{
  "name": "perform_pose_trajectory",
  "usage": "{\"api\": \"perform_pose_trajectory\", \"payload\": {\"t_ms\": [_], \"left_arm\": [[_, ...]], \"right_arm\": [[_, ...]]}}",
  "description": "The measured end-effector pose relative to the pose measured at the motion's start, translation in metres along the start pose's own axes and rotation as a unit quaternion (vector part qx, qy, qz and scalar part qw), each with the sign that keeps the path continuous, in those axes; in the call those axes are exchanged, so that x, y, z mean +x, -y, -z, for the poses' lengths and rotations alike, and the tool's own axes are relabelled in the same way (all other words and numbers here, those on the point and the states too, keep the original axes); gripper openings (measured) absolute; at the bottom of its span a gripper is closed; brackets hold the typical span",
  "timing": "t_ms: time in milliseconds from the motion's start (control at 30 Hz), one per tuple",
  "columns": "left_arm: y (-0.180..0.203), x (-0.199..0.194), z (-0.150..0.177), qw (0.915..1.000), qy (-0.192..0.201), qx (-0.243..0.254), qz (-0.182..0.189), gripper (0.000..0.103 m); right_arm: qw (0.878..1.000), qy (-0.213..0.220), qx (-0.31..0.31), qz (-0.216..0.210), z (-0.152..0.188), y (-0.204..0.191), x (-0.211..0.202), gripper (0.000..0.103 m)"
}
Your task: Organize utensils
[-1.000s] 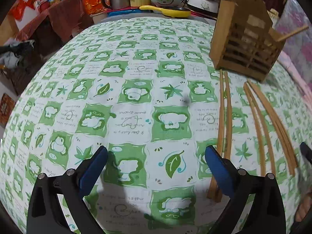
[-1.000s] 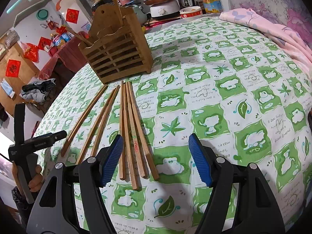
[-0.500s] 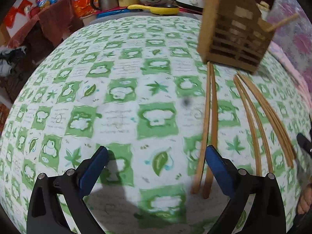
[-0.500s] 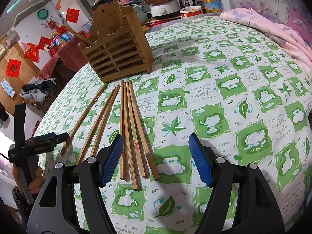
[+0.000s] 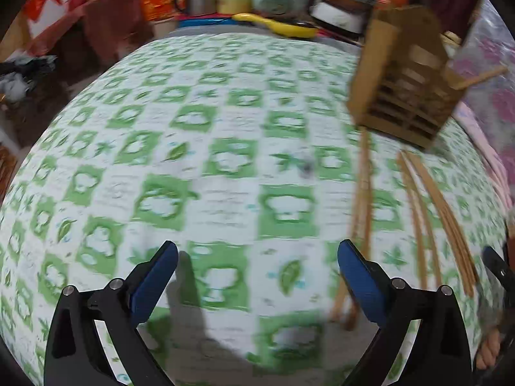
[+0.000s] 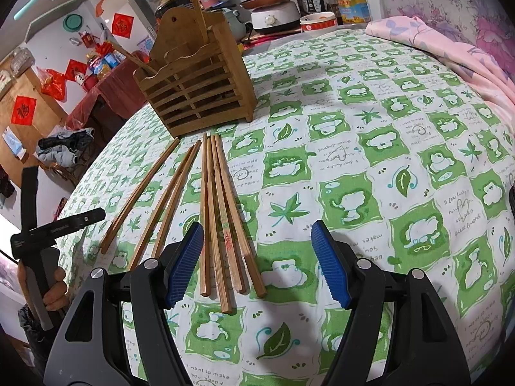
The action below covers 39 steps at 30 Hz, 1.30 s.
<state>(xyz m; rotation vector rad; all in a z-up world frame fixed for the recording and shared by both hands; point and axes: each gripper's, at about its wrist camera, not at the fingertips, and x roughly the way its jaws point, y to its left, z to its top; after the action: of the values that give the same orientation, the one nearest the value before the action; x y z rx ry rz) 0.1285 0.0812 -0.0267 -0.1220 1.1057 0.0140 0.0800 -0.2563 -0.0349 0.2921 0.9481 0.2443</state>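
Observation:
Several wooden chopsticks (image 6: 219, 212) lie fanned on the green-and-white tablecloth (image 6: 370, 148), in front of a slatted wooden holder (image 6: 196, 93) with two sticks standing in it. My right gripper (image 6: 257, 257) is open and empty, just above the near ends of the middle sticks. In the blurred left wrist view, my left gripper (image 5: 257, 276) is open and empty; a pair of chopsticks (image 5: 362, 212) lies by its right finger, more (image 5: 431, 212) to the right, and the holder (image 5: 402, 80) is at upper right.
Pots, a rice cooker and bottles (image 6: 289, 9) crowd the table's far edge. A pink floral cloth (image 6: 450, 48) lies at the right. A yellow pan (image 5: 273, 24) sits at the far edge in the left wrist view. Clutter stands beyond the left edge.
My left gripper has moved forward and to the right, toward the leftmost chopsticks; its view is now blurred. My right gripper has held still.

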Motion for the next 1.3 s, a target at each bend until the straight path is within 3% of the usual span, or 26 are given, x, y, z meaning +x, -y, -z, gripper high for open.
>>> {"api": "perform_pose_trajectory", "payload": {"t_ms": [200,500,600,667,767,1000,1100,1167,1300], "left_arm": [[0.023,0.010,0.005,0.9985,-0.017,0.051,-0.013,0.099],[0.015,0.016,0.003,0.9989,-0.006,0.039,-0.027,0.099],[0.015,0.015,0.005,0.9986,-0.003,0.047,-0.024,0.099],[0.017,0.015,0.007,0.9980,-0.003,0.054,-0.032,0.099],[0.017,0.015,0.008,0.9981,-0.004,0.054,-0.031,0.099],[0.020,0.014,0.010,0.9979,-0.007,0.060,-0.025,0.098],[0.028,0.010,0.016,0.9967,-0.004,0.080,-0.014,0.098],[0.035,0.006,0.021,0.9949,0.002,0.100,-0.012,0.091],[0.044,-0.003,0.032,0.9918,0.013,0.127,0.011,0.061]], "right_arm": [[1.000,0.000,0.000,-0.001,0.000,0.000,0.000,0.068],[1.000,0.001,-0.001,-0.011,0.001,0.001,-0.002,0.066],[1.000,-0.008,-0.015,-0.024,0.006,-0.001,-0.003,0.052],[0.999,-0.021,-0.032,-0.031,0.012,-0.002,-0.005,0.034],[0.998,-0.030,-0.051,-0.037,0.021,-0.002,-0.012,0.023],[0.991,-0.024,-0.132,0.024,0.035,-0.017,-0.019,0.018],[0.989,-0.048,-0.135,0.019,0.033,-0.017,-0.009,0.014],[0.989,-0.051,-0.134,0.016,0.031,-0.017,-0.008,0.014],[0.991,-0.058,-0.122,0.003,0.029,-0.013,-0.006,0.013]]}}
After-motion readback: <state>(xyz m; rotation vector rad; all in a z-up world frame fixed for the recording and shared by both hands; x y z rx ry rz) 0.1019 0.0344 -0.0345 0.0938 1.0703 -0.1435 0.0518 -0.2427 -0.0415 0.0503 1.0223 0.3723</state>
